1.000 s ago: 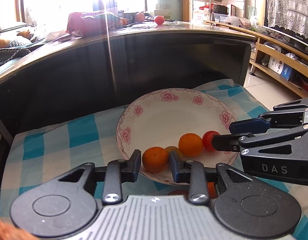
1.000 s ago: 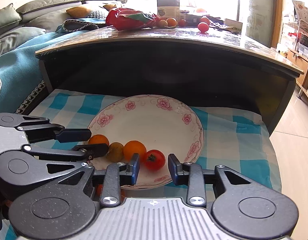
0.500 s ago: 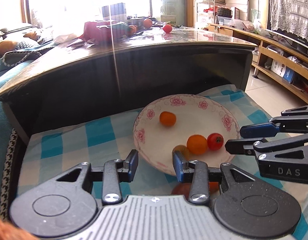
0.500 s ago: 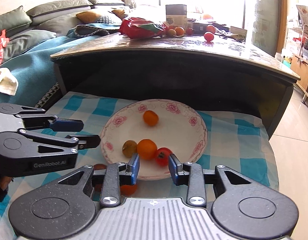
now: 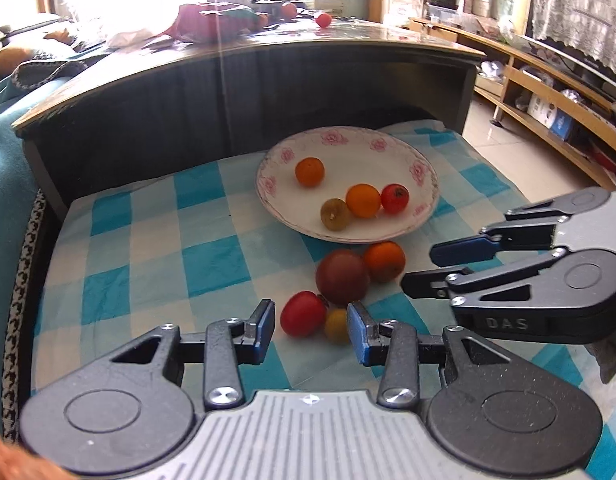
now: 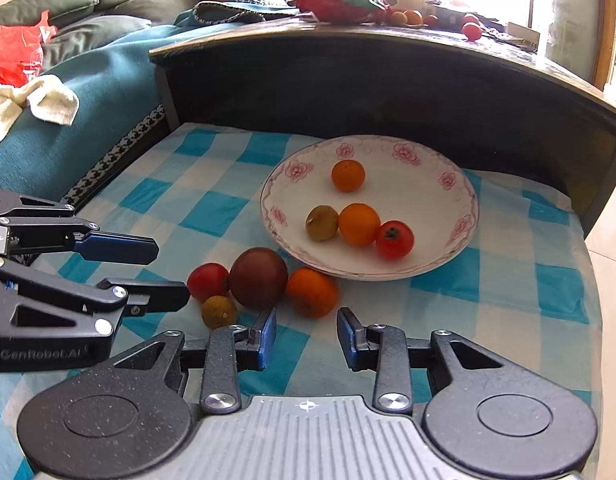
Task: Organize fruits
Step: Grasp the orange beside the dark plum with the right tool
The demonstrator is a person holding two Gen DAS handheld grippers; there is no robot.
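The right tool [image 5: 417,266] carries raised letters "DAS" on its black plastic body; the left tool [image 6: 172,270] reads "GenRobot.AI". Both tools hang with their blue-padded jaws apart and nothing between them. Just ahead of the left tool's tips [image 5: 311,330], on the blue-and-white checked cloth [image 5: 212,256], lie a glossy red tomato [image 5: 303,313] and a small round yellowish fruit [image 5: 336,324], with a large dark maroon fruit [image 5: 342,277] right behind them. A smooth orange [image 6: 311,292] sits just ahead of the right tool's tips [image 6: 306,340], beside the maroon fruit. Farther ahead stands a round white plate [image 5: 423,184] with pink flowers printed on its rim, holding two oranges, a dull olive fruit and a red tomato.
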